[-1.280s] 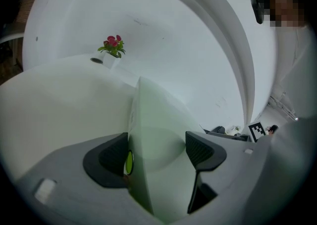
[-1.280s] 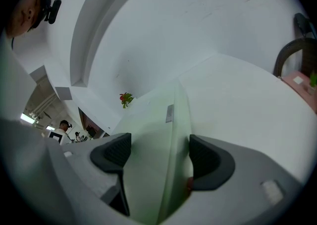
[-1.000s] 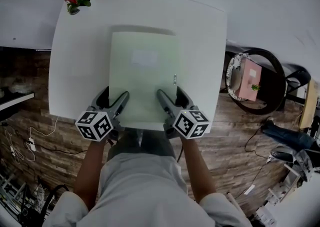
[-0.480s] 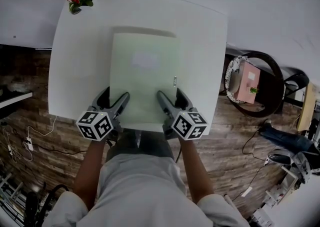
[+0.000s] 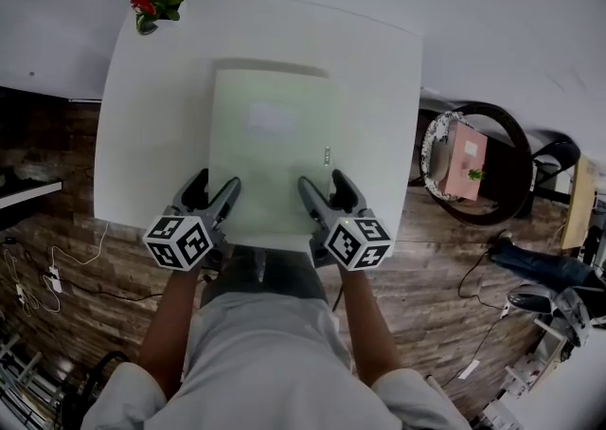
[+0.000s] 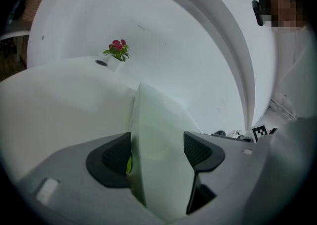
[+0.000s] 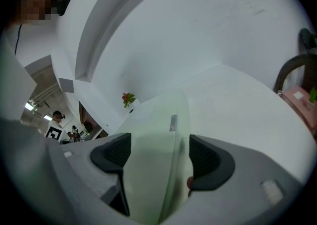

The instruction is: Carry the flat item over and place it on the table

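Pale green and slightly see-through, the flat item [image 5: 275, 149] lies on the white tabletop [image 5: 151, 116] in the head view, its near edge about level with the tabletop's near edge. The left hand-held gripper [image 5: 216, 187] sits at the item's near left corner and the right hand-held gripper [image 5: 324, 182] at its near right corner, each with one jaw on either side of a side edge. A small metal strip [image 5: 328, 154] shows near the item's right edge. Red flowers [image 5: 151, 4] stand at the far left corner of the tabletop. A dark round chair [image 5: 492, 158] holding a pink box [image 5: 466, 158] stands to the right on the wood-patterned floor [image 5: 445, 258].

In the left gripper view, the left hand-held gripper [image 6: 156, 152] has the flat item [image 6: 158, 135] running edge-on between its jaws. The jaws stand wide apart and have just been closing a little. The left pad is against the item's edge; the pads do not clamp it. The red flowers [image 6: 116, 50] stand far off on the tabletop [image 6: 59, 95].

In the right gripper view, the right hand-held gripper [image 7: 158, 154] is likewise spread wide with the flat item [image 7: 148, 169] between the jaws, unclamped, its edge nearer the right pad. The metal strip [image 7: 173, 122] lies just beyond the jaws, and the red flowers [image 7: 129, 99] are at the far corner.
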Available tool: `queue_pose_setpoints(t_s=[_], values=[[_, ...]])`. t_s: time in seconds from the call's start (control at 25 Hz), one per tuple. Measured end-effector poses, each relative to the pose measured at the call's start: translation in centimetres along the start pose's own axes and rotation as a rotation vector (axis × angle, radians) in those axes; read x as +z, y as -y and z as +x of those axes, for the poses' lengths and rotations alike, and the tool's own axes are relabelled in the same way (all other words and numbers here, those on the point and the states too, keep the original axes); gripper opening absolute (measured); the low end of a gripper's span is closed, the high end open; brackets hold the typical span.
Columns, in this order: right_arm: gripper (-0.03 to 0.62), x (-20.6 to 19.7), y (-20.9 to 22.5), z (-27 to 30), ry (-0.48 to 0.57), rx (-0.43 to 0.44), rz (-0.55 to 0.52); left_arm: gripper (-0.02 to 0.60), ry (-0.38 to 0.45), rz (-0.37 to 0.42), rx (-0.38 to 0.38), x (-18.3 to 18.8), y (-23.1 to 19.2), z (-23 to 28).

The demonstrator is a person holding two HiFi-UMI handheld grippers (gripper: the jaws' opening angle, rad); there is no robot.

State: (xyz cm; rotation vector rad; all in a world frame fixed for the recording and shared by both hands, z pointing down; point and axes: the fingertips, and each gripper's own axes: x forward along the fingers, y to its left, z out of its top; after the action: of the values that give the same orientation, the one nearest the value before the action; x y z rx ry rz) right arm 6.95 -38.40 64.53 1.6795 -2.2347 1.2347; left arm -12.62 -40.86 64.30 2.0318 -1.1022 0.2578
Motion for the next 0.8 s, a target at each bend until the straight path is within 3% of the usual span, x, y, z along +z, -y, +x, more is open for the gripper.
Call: queue_pose_setpoints(t_s=[0.48,0.8], values=[[0.33,2.1,-1.3,-3.1,0.082,-0.03,-0.018,0.26,0.08,0.06,0.001,2.8,0.9,-2.4],[0.164,3.3,-3.0,-5.2,0.159,-0.049,-0.035,0.184,0.121,0.113,0.0,4.2,1.9,-4.6]])
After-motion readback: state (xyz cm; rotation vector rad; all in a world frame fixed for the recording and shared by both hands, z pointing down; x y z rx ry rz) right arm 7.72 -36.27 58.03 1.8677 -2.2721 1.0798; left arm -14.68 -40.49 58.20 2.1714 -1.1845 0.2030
